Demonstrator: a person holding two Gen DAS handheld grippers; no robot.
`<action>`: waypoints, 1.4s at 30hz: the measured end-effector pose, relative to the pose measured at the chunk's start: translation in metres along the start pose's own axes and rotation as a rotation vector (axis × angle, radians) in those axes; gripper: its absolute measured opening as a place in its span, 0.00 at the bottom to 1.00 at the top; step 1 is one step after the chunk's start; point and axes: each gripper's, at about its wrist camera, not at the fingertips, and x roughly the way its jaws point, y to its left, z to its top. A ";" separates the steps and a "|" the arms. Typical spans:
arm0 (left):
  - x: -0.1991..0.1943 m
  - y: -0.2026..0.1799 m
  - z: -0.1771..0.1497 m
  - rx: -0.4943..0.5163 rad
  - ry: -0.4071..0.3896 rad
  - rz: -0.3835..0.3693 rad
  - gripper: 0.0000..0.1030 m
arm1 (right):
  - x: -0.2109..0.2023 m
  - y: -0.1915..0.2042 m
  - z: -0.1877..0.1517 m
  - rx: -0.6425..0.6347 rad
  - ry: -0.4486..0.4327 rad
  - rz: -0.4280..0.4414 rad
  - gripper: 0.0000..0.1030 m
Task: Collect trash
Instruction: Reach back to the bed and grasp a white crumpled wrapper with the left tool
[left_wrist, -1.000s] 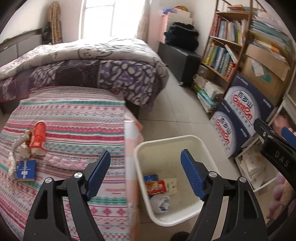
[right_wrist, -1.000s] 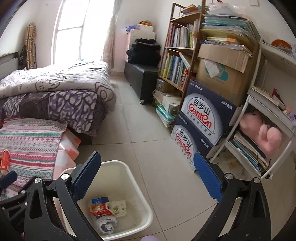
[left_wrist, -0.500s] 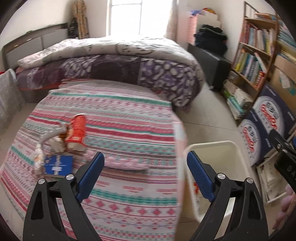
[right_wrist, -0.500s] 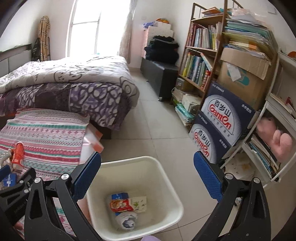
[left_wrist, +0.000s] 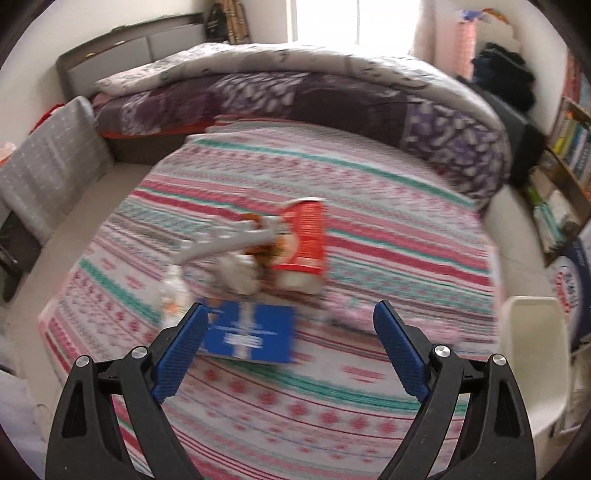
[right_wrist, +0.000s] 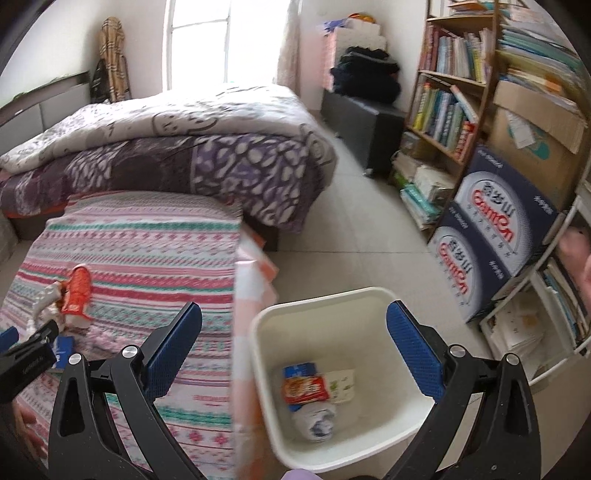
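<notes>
My left gripper (left_wrist: 290, 354) is open and empty over the striped cloth (left_wrist: 369, 192). Just ahead of it lies a pile of trash: a blue packet (left_wrist: 255, 330), a red paper cup (left_wrist: 304, 243) on its side, a crumpled white wad (left_wrist: 236, 273) and a grey plastic piece (left_wrist: 225, 242). My right gripper (right_wrist: 293, 354) is open and empty above the white bin (right_wrist: 266, 332), which holds a red wrapper (right_wrist: 304, 387), a blue packet and crumpled paper. The red cup (right_wrist: 77, 291) and the left gripper's body show at the left of the right wrist view.
A bed with a purple quilt (left_wrist: 332, 92) lies behind the striped cloth. The bin's rim (left_wrist: 532, 354) is at the right of the left wrist view. A bookshelf (right_wrist: 450, 92) and stacked blue boxes (right_wrist: 495, 236) stand right of the bin. A grey cushion (left_wrist: 51, 173) is at left.
My left gripper has swung left from over the bin to over the striped cloth and closer to the trash pile. My right gripper has turned slightly left and stays above the bin.
</notes>
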 end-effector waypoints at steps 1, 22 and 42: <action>0.007 0.011 0.002 0.000 0.009 0.024 0.86 | 0.002 0.007 -0.001 -0.010 0.005 0.011 0.93; 0.113 0.135 0.003 -0.155 0.217 -0.048 0.61 | 0.042 0.208 -0.040 -0.508 0.080 0.540 0.93; 0.098 0.185 -0.018 -0.203 0.222 -0.013 0.39 | 0.057 0.294 -0.095 -0.624 0.245 0.670 0.94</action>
